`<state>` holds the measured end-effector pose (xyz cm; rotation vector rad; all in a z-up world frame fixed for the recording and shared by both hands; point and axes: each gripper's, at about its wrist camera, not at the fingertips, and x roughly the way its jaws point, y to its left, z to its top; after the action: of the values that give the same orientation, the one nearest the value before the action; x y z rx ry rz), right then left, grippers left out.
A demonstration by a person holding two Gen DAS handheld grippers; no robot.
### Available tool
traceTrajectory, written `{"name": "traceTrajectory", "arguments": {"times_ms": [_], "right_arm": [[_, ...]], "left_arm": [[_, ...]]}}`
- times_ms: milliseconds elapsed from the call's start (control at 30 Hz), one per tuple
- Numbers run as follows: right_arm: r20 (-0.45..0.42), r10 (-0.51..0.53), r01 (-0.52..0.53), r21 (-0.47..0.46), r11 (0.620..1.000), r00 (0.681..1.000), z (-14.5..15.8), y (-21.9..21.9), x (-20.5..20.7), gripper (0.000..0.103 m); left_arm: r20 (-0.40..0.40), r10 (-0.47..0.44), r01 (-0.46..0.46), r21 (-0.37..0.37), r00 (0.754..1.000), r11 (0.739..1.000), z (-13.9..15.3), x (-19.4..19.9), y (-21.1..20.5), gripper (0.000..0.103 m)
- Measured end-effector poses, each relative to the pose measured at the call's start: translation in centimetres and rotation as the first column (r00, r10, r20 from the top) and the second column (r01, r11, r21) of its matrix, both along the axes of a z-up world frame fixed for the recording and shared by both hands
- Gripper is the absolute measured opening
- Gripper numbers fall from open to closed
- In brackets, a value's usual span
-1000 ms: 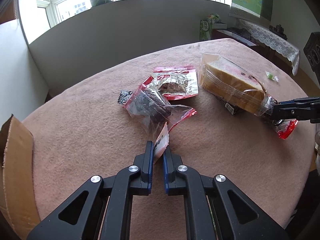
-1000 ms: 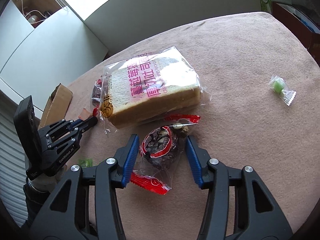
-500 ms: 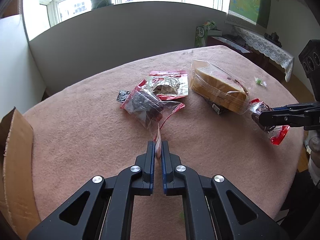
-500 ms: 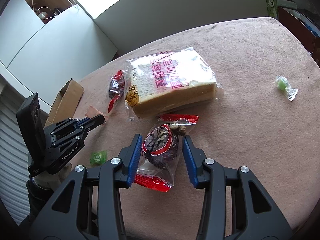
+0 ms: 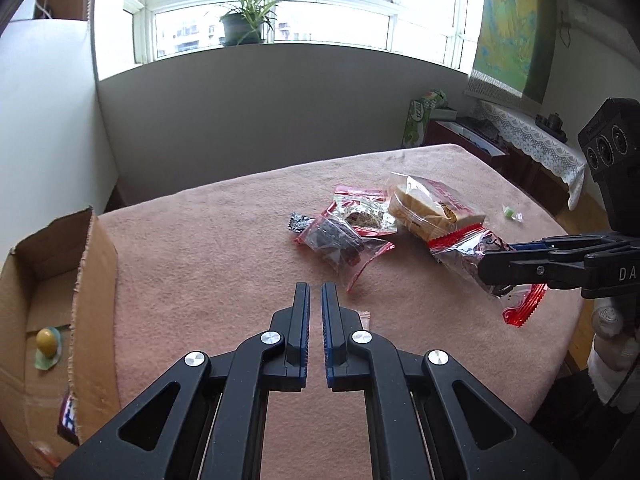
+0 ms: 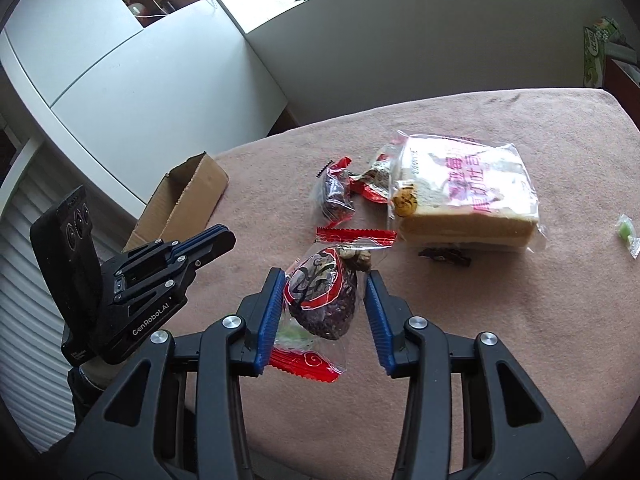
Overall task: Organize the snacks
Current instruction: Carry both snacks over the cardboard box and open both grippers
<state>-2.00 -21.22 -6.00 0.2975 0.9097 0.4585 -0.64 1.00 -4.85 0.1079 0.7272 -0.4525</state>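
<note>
My right gripper is shut on a clear dark-filled snack packet with red ends and holds it above the pink tablecloth. In the left wrist view that packet hangs from the right gripper. My left gripper is shut, with bare cloth showing at its tips. A small pink packet peeks out under its right finger; I cannot tell whether it is pinched. From the right wrist view nothing shows at the left gripper's tips. An open cardboard box stands at the left.
A bagged bread loaf, a clear bag of dark snacks, a red-edged packet and a small black packet lie mid-table. A green candy lies far right. The box holds a yellow candy.
Both grippers rose and drew back toward me. The right one closed on the dark snack packet and lifted it off the cloth. The left one came away from the clear bag's tail.
</note>
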Motion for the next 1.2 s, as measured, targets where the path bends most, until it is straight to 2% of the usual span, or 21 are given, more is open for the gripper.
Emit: {"name": "traceTrajectory", "arguments": {"times_ms": [167,300,400,433,467,500,867,933,1000,1100,1200], "right_arm": [[0.03,0.027,-0.027,0.003,1.0,0.999,1.3,2.4,0.3,0.042],[0.054,0.015,-0.013,-0.036,0.999,0.998,1.4,2.8,-0.2,0.042],[0.034,0.001,0.0,-0.029,1.0,0.999,0.9,1.8,-0.2,0.042],[0.029,-0.003,0.003,-0.026,1.0,1.0,0.8,1.5,-0.1,0.042],[0.027,-0.006,0.007,-0.025,1.0,1.0,0.7,1.2,-0.1,0.042],[0.026,-0.009,0.009,-0.024,1.0,1.0,0.7,1.0,-0.2,0.042],[0.03,-0.016,0.016,-0.021,1.0,0.999,0.7,0.1,-0.2,0.042],[0.028,-0.02,0.02,-0.023,1.0,0.999,0.7,0.1,-0.2,0.042],[0.025,-0.021,0.021,-0.019,1.0,0.999,0.6,0.1,-0.2,0.042],[0.022,-0.02,0.021,-0.016,1.0,1.0,0.6,0.2,0.0,0.042],[0.03,-0.014,0.015,-0.019,1.0,0.999,0.9,0.8,0.0,0.042]], "left_arm": [[-0.009,0.006,-0.007,-0.021,1.0,1.0,0.0,-0.1,1.5,0.005],[-0.073,-0.049,0.047,-0.036,0.996,0.998,-1.2,0.5,0.1,0.005],[-0.09,-0.081,0.082,0.0,0.993,0.997,-2.1,0.2,-1.7,0.007],[-0.093,-0.089,0.091,0.019,0.992,0.996,-2.3,0.1,-2.2,0.013],[-0.104,-0.093,0.097,0.035,0.99,0.995,-2.7,0.2,-2.7,0.025],[-0.116,-0.09,0.096,0.046,0.989,0.994,-3.0,0.2,-2.9,0.029],[-0.156,-0.082,0.1,0.11,0.984,0.989,-4.9,0.7,-4.5,0.03],[-0.158,-0.076,0.094,0.109,0.985,0.99,-4.9,0.8,-4.6,0.027],[-0.152,-0.086,0.104,0.117,0.985,0.988,-4.9,0.6,-4.8,0.018],[-0.135,-0.085,0.103,0.135,0.987,0.986,-5.0,0.3,-5.1,0.018],[-0.135,-0.068,0.084,0.115,0.988,0.99,-4.8,0.4,-5.0,0.018]]}}
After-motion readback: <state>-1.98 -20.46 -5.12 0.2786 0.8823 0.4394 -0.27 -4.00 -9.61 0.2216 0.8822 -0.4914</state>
